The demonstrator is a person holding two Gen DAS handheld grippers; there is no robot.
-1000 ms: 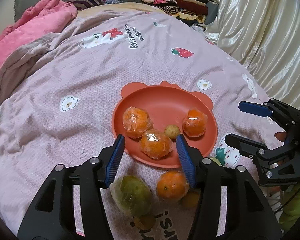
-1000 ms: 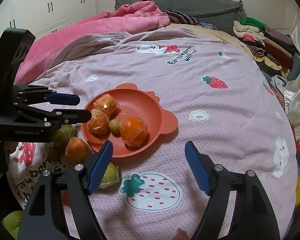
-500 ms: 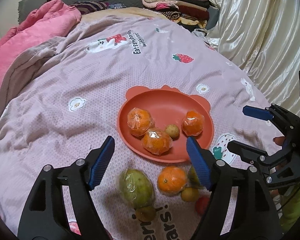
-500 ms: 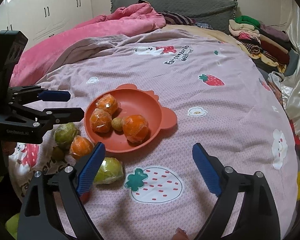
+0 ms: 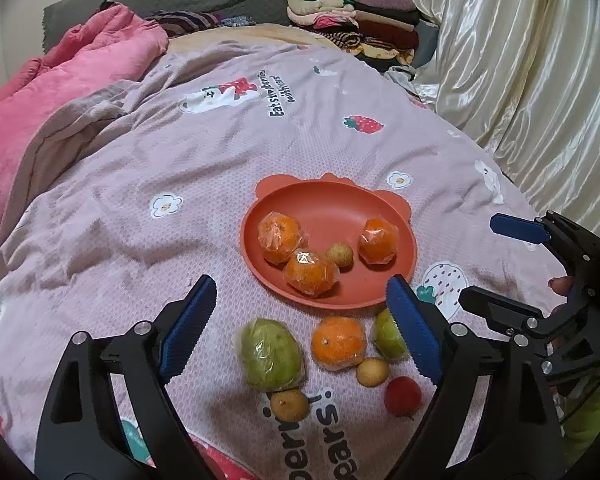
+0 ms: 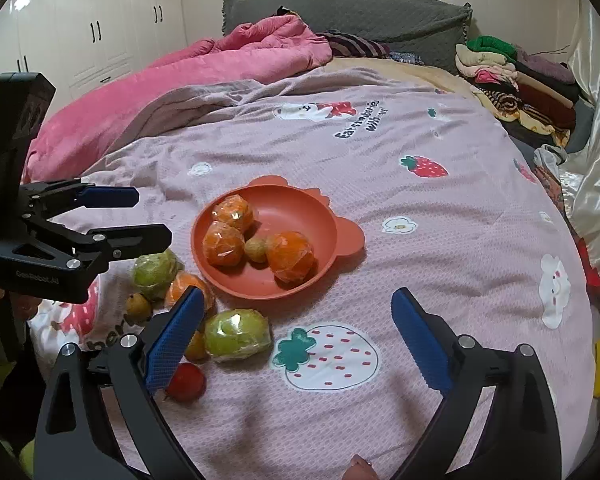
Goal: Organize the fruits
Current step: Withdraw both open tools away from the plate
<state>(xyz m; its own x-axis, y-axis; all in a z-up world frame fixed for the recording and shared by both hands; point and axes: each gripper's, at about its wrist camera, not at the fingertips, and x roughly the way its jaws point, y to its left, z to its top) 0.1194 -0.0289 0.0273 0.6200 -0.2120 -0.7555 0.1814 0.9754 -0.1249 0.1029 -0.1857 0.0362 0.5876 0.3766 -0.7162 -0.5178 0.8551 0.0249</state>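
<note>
Two hand-held grippers hover over a bed with a pink strawberry-print blanket [image 5: 204, 184], where fruit is being sorted onto an orange plate [image 5: 324, 200]. Three wrapped oranges and one small brown fruit already sit in the plate. The left hand-held gripper [image 5: 300, 320] is empty, its jaws opening wide; the loose fruit lies directly below and between them: a wrapped green mango [image 5: 270, 354], long axis running away from the camera, a wrapped orange [image 5: 338, 343] just beside it, and smaller fruits nearer the camera. The right hand-held gripper [image 6: 296, 332], also empty and opening, frames bare blanket, with a green pear [image 6: 238, 334] off its left finger. The left one looks better placed for the next pick.
</note>
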